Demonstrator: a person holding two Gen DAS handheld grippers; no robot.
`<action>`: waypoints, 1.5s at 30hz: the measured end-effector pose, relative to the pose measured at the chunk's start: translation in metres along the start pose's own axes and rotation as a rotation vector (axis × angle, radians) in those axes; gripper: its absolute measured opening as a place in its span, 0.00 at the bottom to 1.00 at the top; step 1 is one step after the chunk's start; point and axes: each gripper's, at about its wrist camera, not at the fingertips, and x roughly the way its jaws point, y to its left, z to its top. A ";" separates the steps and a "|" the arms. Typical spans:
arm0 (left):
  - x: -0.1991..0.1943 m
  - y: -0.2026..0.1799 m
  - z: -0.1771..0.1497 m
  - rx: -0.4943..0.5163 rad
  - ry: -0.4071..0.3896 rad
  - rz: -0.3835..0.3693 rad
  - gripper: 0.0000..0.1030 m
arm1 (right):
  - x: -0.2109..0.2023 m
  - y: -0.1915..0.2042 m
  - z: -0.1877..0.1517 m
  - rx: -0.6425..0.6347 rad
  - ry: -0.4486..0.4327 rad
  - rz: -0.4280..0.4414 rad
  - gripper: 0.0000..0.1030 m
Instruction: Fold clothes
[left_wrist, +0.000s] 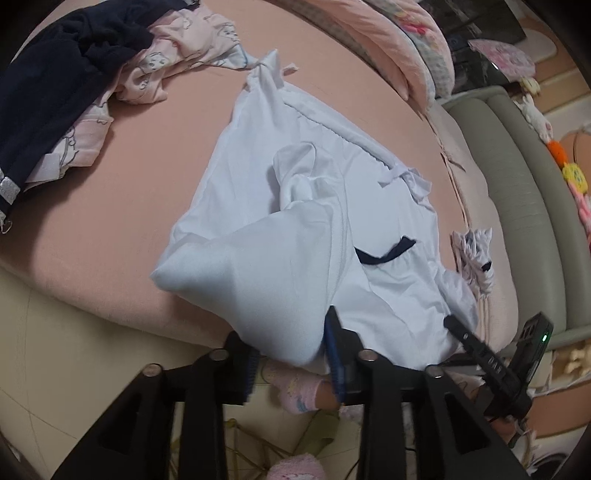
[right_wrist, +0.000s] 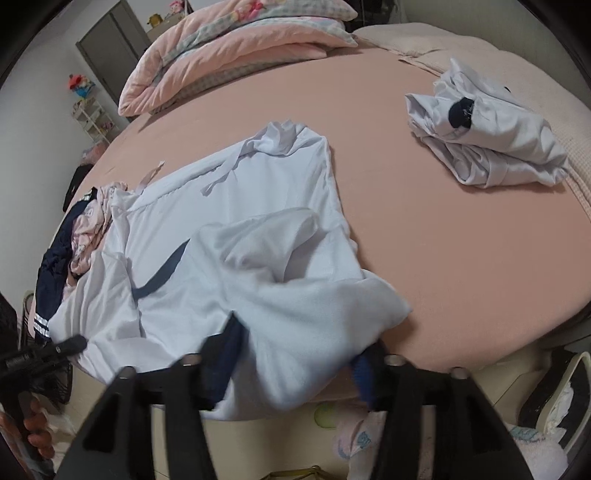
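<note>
While the pink bed (right_wrist: 424, 236) fills everything ahead of both grippers, the action sits right at its near edge. Spread out in front is the white garment (left_wrist: 295, 206), lying mostly flat with its ties and a dark trim strip showing, its near end bunched and lifted toward the fingers.

Beyond the right gripper (right_wrist: 295, 365), far ahead and to its right, a white bundle (right_wrist: 487, 147) rests on the sheet, roughly folded. Ahead of the left gripper (left_wrist: 291, 354) and off to its left, a heap of dark and pink clothes (left_wrist: 74, 85) waits in a loose pile. Rolled bedding (right_wrist: 236, 55) lies at the far side.

Now the grips. The left gripper's fingers stand apart with a fold of white cloth hanging down between them; whether they pinch it, I cannot tell. Same story on the right: cloth drapes between fingers that stand well apart, and a real clamp is not something I can confirm.

My read: one garment is mid-fold, its near hem gathered up. The next move calls for a sure hold on both corners, then carrying that hem forward, away from the grippers, over the flat part, keeping the edges level so the fold lands square.
</note>
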 end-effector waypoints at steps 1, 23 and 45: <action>-0.003 0.002 0.002 -0.016 -0.014 0.002 0.60 | -0.001 0.001 0.001 -0.002 -0.002 0.000 0.55; -0.040 0.005 0.025 -0.036 -0.146 -0.013 0.75 | -0.067 0.014 0.020 -0.116 -0.154 -0.114 0.70; 0.001 -0.070 0.104 0.326 -0.239 0.181 0.75 | -0.003 0.105 0.145 -0.273 -0.172 0.023 0.70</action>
